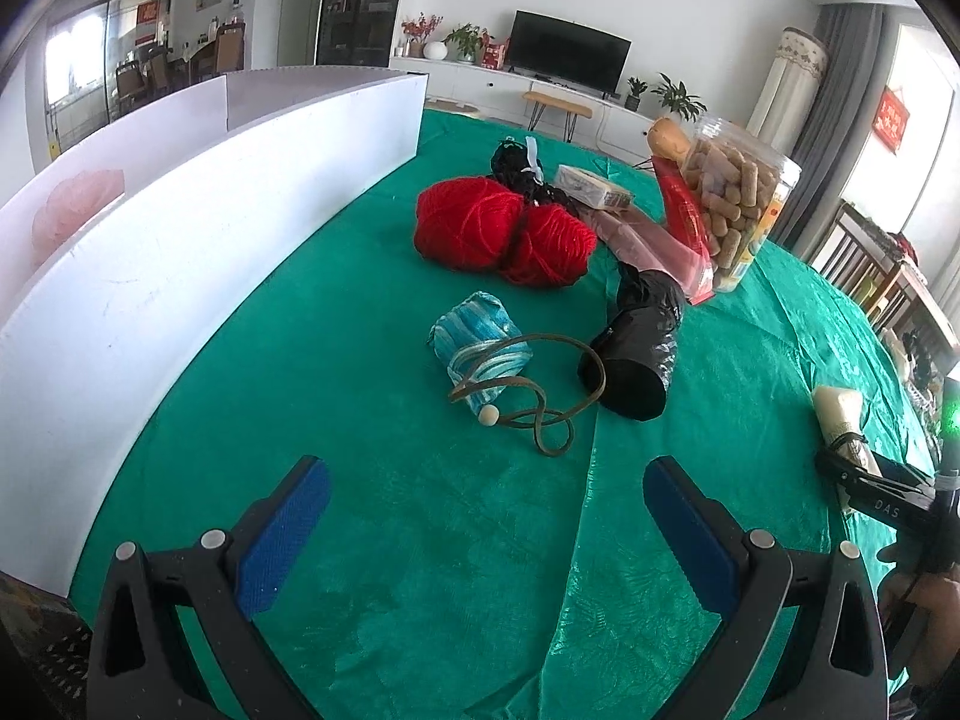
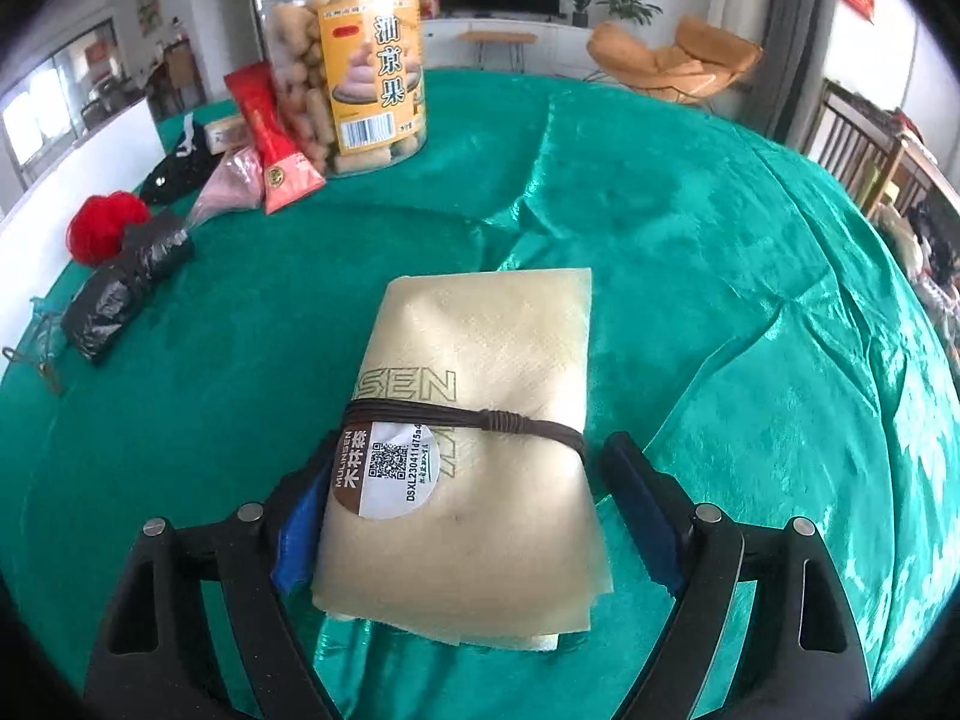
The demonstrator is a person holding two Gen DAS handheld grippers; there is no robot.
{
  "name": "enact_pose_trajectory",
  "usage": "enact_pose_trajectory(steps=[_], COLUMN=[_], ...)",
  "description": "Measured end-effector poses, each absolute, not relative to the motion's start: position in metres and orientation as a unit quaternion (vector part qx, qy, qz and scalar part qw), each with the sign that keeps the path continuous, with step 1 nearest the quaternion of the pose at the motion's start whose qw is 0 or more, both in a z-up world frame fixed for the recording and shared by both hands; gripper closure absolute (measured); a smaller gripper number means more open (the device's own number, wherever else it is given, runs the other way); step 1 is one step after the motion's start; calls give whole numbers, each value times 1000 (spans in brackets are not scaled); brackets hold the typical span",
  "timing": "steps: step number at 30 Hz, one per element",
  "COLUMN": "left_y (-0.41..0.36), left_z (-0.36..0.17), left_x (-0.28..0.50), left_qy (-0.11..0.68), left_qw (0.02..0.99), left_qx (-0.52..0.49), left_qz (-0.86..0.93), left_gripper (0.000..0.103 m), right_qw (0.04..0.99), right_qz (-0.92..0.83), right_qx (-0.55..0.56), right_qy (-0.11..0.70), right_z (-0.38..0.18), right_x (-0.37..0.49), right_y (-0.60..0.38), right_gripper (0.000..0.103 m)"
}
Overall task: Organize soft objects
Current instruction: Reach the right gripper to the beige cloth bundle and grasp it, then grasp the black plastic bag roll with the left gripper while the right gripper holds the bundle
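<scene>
- Left wrist view: left gripper point(image 1: 486, 495) hangs over bare green cloth point(image 1: 390, 510), jaws spread wide, nothing between the blue pads point(image 1: 285, 534).
- Soft stuff sits mid-table in this view: red yarn point(image 1: 501, 231), two balls touching, with a black mesh thing point(image 1: 522, 171) behind them. Nearer the camera there's a blue-white bundle point(image 1: 480, 342) with a brown cord point(image 1: 540, 414) looped over it, and a black roll point(image 1: 639, 354) just beside it on the right.
- Only this view shows the white board point(image 1: 180, 228) walling off the left side, plus something pink point(image 1: 78, 210) behind it.
- Far right edge: the right gripper point(image 1: 870, 480) shows partly, with the cream bundle point(image 1: 837, 414) by it.
- Right wrist view: right gripper point(image 2: 468, 510) is let go, jaws at full spread. The cream bundle point(image 2: 480, 468) lies on the cloth between them; right pad point(image 2: 648, 516) clearly off it, left pad point(image 2: 297, 540) right up against the edge, can't tell if it touches.
- Only here can you see the dark band point(image 2: 480, 420) round the bundle and a round QR sticker point(image 2: 390, 471).
- Snack jar point(image 2: 348, 54) and red packet point(image 2: 273, 138) stand well behind it; yarn point(image 2: 105, 228) and black roll point(image 2: 129, 294) off to the left.
- Room: cloth is shiny and creased, TV point(image 1: 570, 57) on a white cabinet, plants, tan chair point(image 2: 672, 60).
</scene>
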State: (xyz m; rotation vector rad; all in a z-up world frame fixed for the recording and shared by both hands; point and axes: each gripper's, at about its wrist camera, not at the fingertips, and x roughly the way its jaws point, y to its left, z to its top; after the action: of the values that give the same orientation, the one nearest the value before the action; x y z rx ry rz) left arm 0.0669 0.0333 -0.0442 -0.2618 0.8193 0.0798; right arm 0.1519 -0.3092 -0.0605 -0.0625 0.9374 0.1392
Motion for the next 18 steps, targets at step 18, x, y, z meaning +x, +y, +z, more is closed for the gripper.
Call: enact_pose_trajectory(steps=[18], left_y=[34], left_z=[-46], left_x=[68], left_qy=[402], left_qw=[906], left_qx=[-130], left_qz=[37], left_gripper=[0], right_qw=[895], right_qz=[69], right_qx=[-28], right_qy=[440], right_z=[-67], right_x=[155], right_y=[-310], right_gripper=[17])
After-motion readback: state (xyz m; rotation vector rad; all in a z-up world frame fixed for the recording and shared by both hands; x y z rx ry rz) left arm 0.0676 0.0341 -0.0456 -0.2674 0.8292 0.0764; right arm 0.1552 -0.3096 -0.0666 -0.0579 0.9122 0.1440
